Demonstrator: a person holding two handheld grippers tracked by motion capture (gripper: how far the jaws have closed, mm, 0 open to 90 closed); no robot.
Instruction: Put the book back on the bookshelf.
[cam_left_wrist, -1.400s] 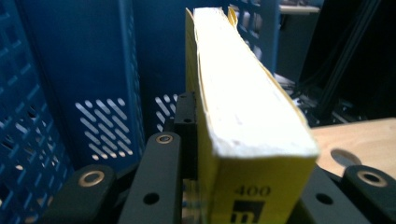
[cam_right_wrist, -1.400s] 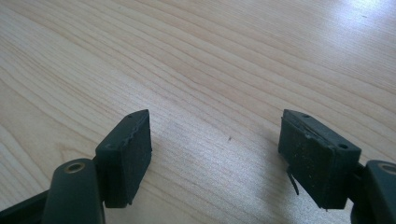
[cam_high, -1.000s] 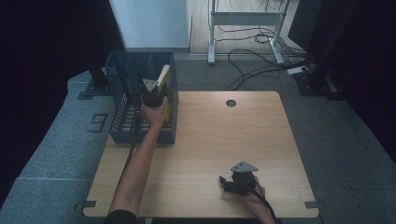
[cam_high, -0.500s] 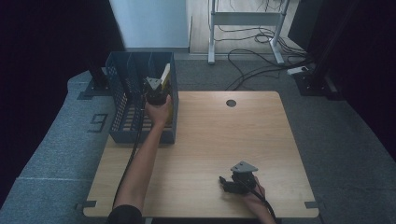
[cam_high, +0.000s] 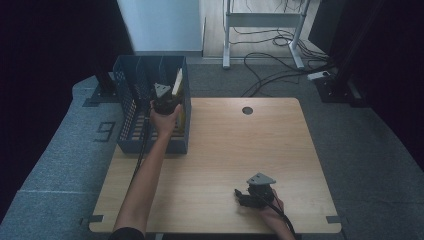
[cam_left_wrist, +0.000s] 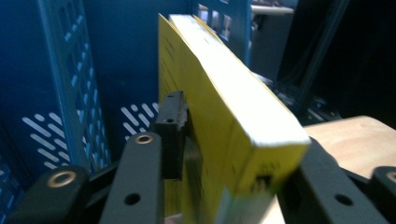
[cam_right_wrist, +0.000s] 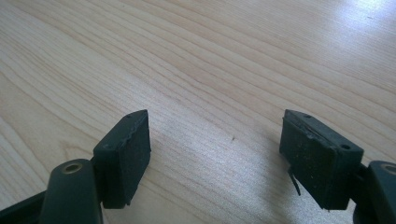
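While we are reaching our left arm out over the far left corner of the table (cam_high: 225, 150), our left gripper (cam_high: 165, 100) is hovering at the blue slotted crate (cam_high: 131, 125), right at the yellow book (cam_high: 177, 85) standing on edge inside it. Looking along that gripper's own jaws in the left gripper view, we are seeing the yellow book (cam_left_wrist: 219, 121) sitting between them, leaning a little, its white page edge facing up and its yellow cover facing the left pad. The jaws have just been opening: the left pad is standing just beside the cover, and whether it is touching we cannot tell; the right jaw is sitting low beside the book's near corner, blurred, and whether it is touching we cannot tell either. So the book is between the pads, not squeezed. Blue perforated crate walls (cam_left_wrist: 60, 84) are rising behind and to the left of the book, and a strip of wooden tabletop is showing at the right.

Down at the near right of the table we are resting our right gripper (cam_high: 252, 195) low over the wood. In the right gripper view its jaws (cam_right_wrist: 217, 154) are spread wide, with bare wood grain between the two black pads.
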